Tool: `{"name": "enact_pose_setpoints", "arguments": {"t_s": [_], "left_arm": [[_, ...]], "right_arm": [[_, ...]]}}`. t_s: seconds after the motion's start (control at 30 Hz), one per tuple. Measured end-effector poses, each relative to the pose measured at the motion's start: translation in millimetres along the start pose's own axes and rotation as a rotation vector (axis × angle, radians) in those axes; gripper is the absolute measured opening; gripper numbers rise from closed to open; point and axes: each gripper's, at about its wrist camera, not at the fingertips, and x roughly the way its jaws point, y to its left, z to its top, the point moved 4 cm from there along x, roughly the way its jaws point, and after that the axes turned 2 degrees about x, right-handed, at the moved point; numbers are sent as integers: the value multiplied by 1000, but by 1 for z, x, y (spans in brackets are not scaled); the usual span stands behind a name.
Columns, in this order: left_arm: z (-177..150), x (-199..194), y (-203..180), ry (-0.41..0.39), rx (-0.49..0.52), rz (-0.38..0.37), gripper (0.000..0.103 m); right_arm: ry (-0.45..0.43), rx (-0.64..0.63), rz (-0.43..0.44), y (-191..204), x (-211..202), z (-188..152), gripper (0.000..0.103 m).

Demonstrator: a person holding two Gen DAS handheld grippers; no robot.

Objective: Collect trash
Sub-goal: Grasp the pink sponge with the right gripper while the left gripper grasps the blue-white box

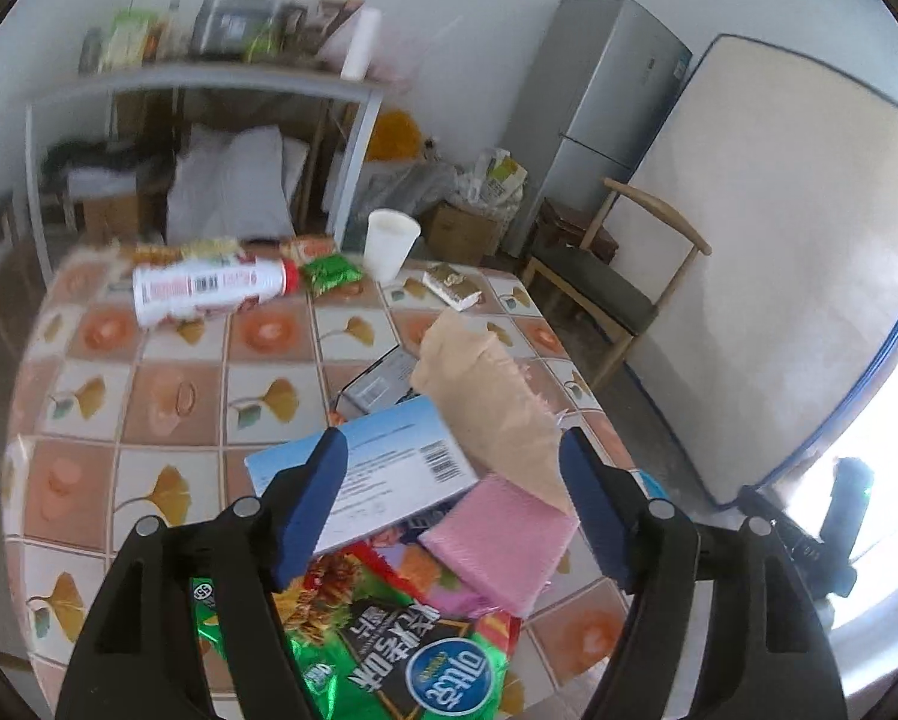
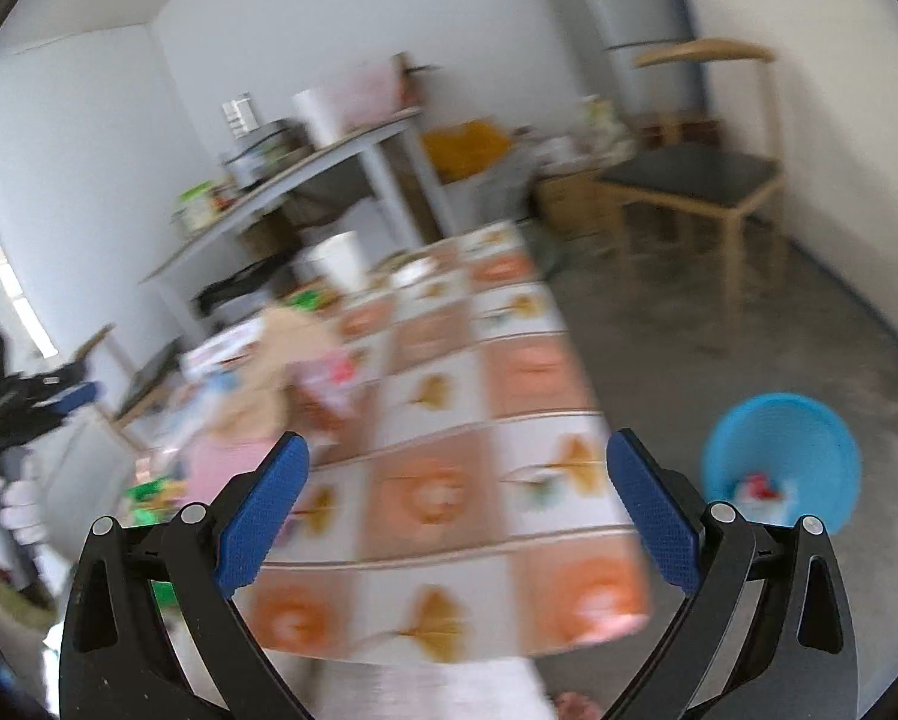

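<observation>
Left gripper tilted down over the table, blue pads wide apart, nothing pinched between them. Under it a heap of trash on the table: blue and white box, tan paper bag, pink packet, green snack bag. Farther back on the table, white bottle with red cap lying on its side, small green packet, white paper cup standing upright; too hard to tell what is inside.

Right gripper also tilted down over the table, pads wide apart, holding nothing. Blurry here. Right of the table, on the floor, blue bucket with a few scraps of trash at its bottom.
</observation>
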Motion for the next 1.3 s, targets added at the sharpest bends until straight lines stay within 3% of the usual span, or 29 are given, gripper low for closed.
{"name": "enact_pose_setpoints", "arguments": {"t_s": [0.2,0.33,0.43,0.57,0.67,0.73,1.13,1.23,1.3], "left_arm": [[8,16,32,26,-72,-53,71],[7,31,37,41,-45,-99,71],[3,45,37,99,15,-170,77],[-4,54,28,128,179,-190,86],[-9,60,25,135,326,-153,93],[-11,66,26,156,383,-175,94],[-8,115,53,329,358,-330,95],[-13,112,45,324,411,-324,95],[-18,110,39,308,463,-283,95]], "right_arm": [[131,-104,205,81,26,-9,94],[298,35,362,98,54,-27,92],[399,182,431,93,79,-35,87],[468,301,433,86,105,-41,84],[503,345,456,86,114,-44,84],[521,360,471,88,118,-46,84],[599,518,519,83,123,-49,84],[605,549,527,83,125,-50,84],[607,568,532,82,126,-51,81]]}}
